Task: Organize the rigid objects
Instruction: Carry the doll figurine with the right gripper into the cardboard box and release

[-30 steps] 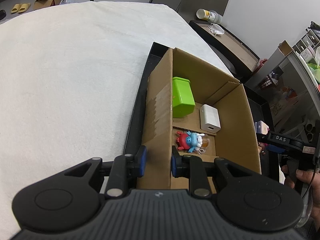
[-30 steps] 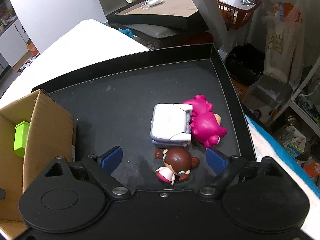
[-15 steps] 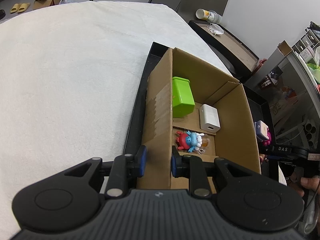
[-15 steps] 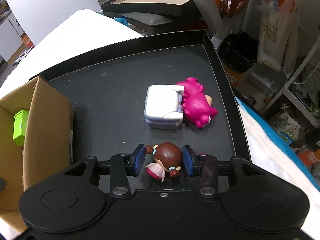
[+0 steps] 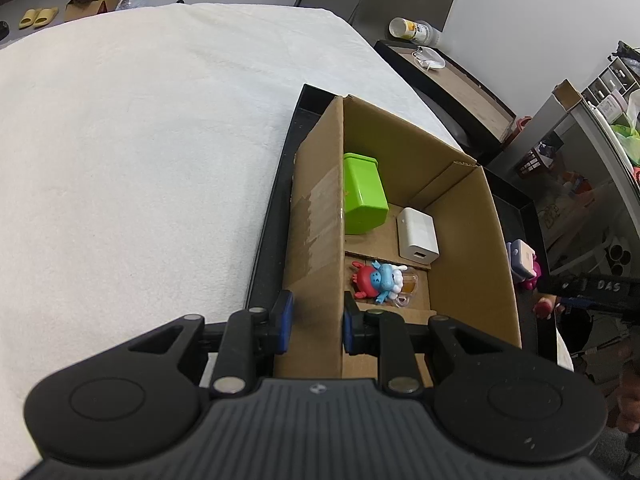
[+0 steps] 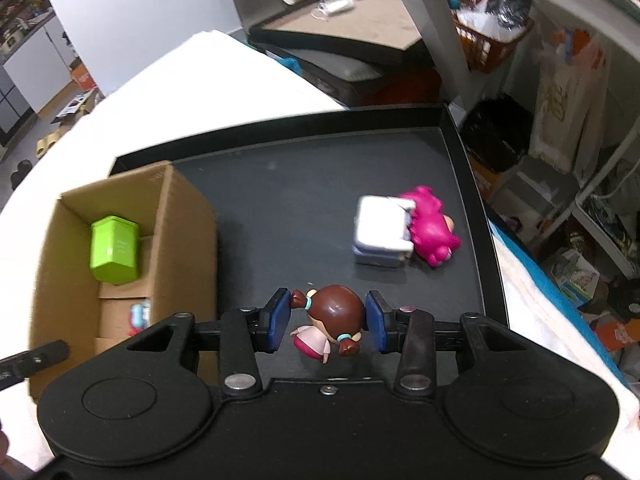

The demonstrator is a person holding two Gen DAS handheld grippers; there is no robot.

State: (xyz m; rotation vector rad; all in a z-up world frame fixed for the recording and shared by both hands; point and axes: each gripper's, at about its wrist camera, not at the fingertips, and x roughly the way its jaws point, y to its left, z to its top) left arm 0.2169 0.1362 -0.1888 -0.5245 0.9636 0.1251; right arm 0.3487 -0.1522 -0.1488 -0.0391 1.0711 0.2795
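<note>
Only the left wrist view looks down into the cardboard box [image 5: 460, 240], where a green tin [image 5: 362, 196], a white charger [image 5: 418, 232] and a red-and-blue figure [image 5: 378, 278] lie; the left gripper [image 5: 316, 322] has its jaws clenched on the box's near-left wall. The right wrist view shows the black tray [image 6: 472, 184], whose floor between the box and a white block [image 6: 380, 232] beside a pink toy [image 6: 432, 228] lies open. The right gripper [image 6: 326, 320], whose jaws stood wide a second ago, now grasps the brown-haired doll [image 6: 332, 320], raised off the tray.
</note>
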